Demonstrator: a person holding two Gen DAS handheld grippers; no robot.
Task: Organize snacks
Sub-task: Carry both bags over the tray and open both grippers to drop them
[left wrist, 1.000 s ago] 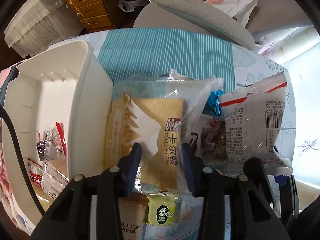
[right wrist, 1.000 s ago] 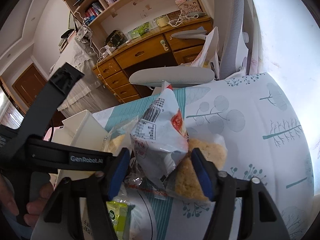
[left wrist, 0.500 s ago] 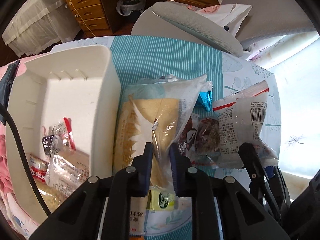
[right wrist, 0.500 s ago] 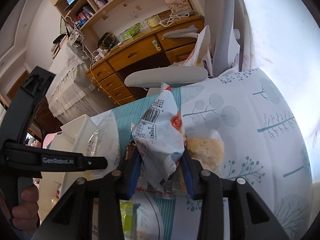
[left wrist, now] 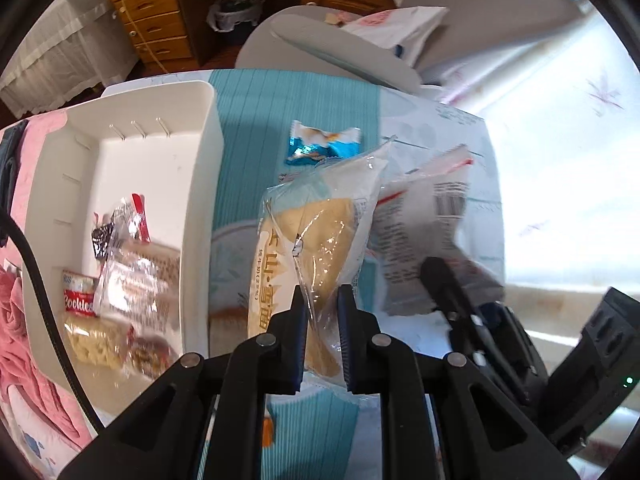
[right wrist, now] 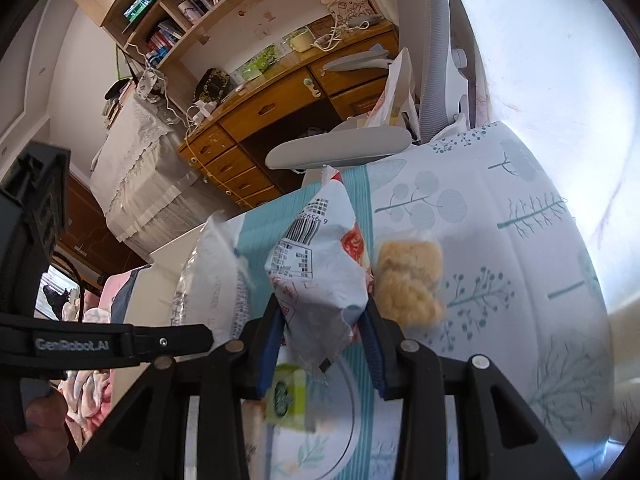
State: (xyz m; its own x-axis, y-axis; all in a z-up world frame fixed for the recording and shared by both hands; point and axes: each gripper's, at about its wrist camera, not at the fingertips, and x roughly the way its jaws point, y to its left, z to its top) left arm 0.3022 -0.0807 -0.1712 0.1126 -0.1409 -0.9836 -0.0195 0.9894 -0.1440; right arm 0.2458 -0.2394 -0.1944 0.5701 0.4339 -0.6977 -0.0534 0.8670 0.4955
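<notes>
My left gripper (left wrist: 322, 326) is shut on a clear-wrapped yellow cake packet (left wrist: 316, 236), held up above the tablecloth beside the white bin (left wrist: 204, 184). The bin holds several snacks, among them a red cookies pack (left wrist: 78, 300). My right gripper (right wrist: 322, 338) is shut on a white snack bag (right wrist: 320, 264) with a barcode, lifted off the table; the same white snack bag (left wrist: 424, 232) shows at right in the left wrist view. A blue-and-white candy packet (left wrist: 322, 146) lies on the teal stripe. A clear pack of yellow puffed pieces (right wrist: 408, 280) and a small green packet (right wrist: 286, 394) rest on the cloth.
The table wears a white cloth (right wrist: 500, 240) printed with trees and a teal stripe. A grey office chair (right wrist: 340, 148) stands at the far edge, a wooden desk (right wrist: 280, 96) behind it. A pink cloth (left wrist: 24, 320) lies left of the bin. A hand (right wrist: 40, 428) holds the left gripper.
Both grippers went from open to shut on their packets and rose. The cake packet lifted off the table, which uncovered the blue candy packet. The white bag came up too.
</notes>
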